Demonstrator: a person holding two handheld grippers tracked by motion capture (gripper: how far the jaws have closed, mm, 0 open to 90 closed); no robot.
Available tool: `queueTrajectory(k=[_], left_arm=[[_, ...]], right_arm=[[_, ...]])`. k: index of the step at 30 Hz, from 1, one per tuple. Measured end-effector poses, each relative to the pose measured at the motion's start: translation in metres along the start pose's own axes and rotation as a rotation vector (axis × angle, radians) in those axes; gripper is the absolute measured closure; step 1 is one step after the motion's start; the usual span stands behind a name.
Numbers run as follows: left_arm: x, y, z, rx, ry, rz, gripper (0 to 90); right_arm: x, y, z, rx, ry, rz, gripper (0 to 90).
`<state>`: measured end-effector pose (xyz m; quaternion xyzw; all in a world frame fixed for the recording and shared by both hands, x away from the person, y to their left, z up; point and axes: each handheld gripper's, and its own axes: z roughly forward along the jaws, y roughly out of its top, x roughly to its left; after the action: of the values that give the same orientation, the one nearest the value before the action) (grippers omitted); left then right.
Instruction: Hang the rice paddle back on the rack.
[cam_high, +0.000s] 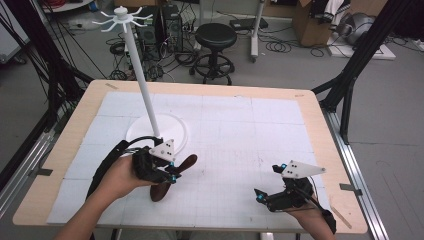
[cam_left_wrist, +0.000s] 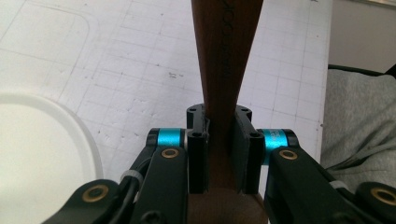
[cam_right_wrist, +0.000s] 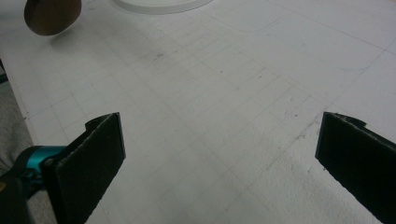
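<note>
Nearest the person, the right gripper (cam_high: 266, 188) rests low over the white gridded mat (cam_high: 240, 145) at the table's near right, its 2 jaws spread wide apart with nothing between them; in the right gripper view the pads (cam_right_wrist: 100, 149) frame bare mat.

To the left and a little farther in, the left gripper (cam_high: 172, 172) is clamped on a dark brown wooden utensil (cam_high: 172, 175). In the left gripper view the 2 jaws press on the narrow neck of the utensil (cam_left_wrist: 224, 51), whose handle widens as it runs straight up and away from the camera, faint lettering along it. In the high view the utensil's long axis lies on a diagonal: 1 rounded end (cam_high: 189, 161) points up and right, toward the table's middle, the other (cam_high: 159, 192) down and left, toward the near edge. Whether the lower end touches the mat, I cannot tell. The right gripper view catches a rounded brown end (cam_right_wrist: 51, 15) above its shadow.

Just behind the left gripper stands a white round base (cam_high: 172, 127), with a thin white pole (cam_high: 142, 80) rising to a crown of hooks (cam_high: 122, 19).
</note>
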<state>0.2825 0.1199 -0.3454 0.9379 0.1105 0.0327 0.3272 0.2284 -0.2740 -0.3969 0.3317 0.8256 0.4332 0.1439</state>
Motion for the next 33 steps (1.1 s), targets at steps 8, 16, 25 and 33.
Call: queueTrajectory(k=[8, 16, 25, 33], left_arm=[[0.005, -0.005, -0.017, -0.050, 0.015, -0.026, 77.8], [0.012, -0.011, -0.032, -0.108, 0.020, -0.073, 77.9], [0.022, -0.019, -0.054, -0.156, 0.046, -0.117, 77.8], [0.032, -0.028, -0.082, -0.210, 0.084, -0.161, 77.8]], right_arm=[[0.000, 0.000, 0.001, 0.002, 0.002, -0.003, 0.5], [0.001, 0.000, 0.001, 0.002, 0.003, -0.003, 0.5], [0.001, 0.000, 0.001, 0.003, 0.003, -0.002, 0.5], [0.001, 0.000, 0.001, 0.005, 0.004, -0.008, 0.5]])
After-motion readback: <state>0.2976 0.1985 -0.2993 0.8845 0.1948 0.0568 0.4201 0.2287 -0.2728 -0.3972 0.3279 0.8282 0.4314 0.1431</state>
